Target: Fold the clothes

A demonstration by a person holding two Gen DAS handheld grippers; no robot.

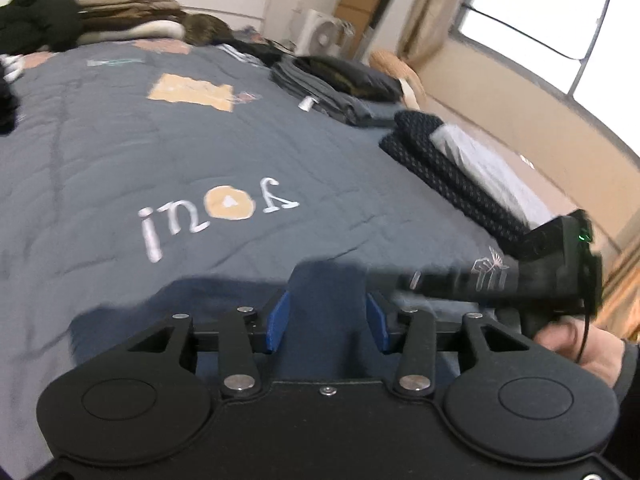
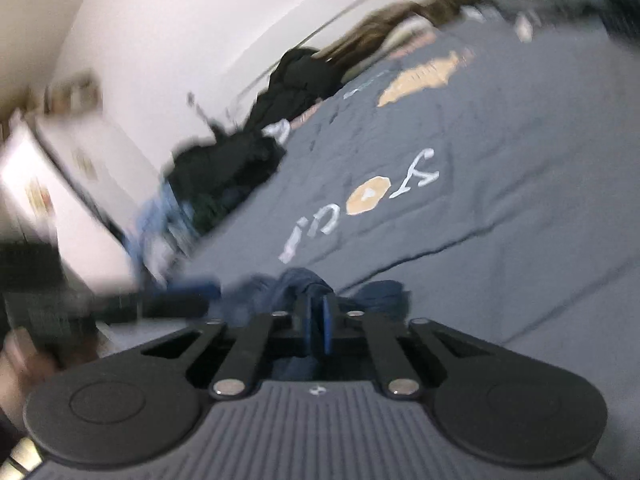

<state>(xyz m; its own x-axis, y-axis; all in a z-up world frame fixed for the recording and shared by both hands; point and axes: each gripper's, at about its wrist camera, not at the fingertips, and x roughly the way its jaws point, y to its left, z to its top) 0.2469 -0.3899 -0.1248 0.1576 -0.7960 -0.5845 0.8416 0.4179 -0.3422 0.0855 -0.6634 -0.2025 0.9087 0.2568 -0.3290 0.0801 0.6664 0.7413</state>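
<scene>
A grey-blue bedspread (image 1: 120,152) printed with letters covers the bed, with folded dark clothes (image 1: 340,80) stacked along its far right edge and a black heap (image 2: 240,160) at the opposite side. The dark blue garment (image 2: 296,284) lies bunched at the near edge of the bed, right at the tips of the right gripper (image 2: 318,320), whose blue pads are pressed together on a fold of it; its long axis cannot be told. The left gripper (image 1: 326,316) hangs over the bedspread with its jaws spread wide and empty, just beside the right one.
</scene>
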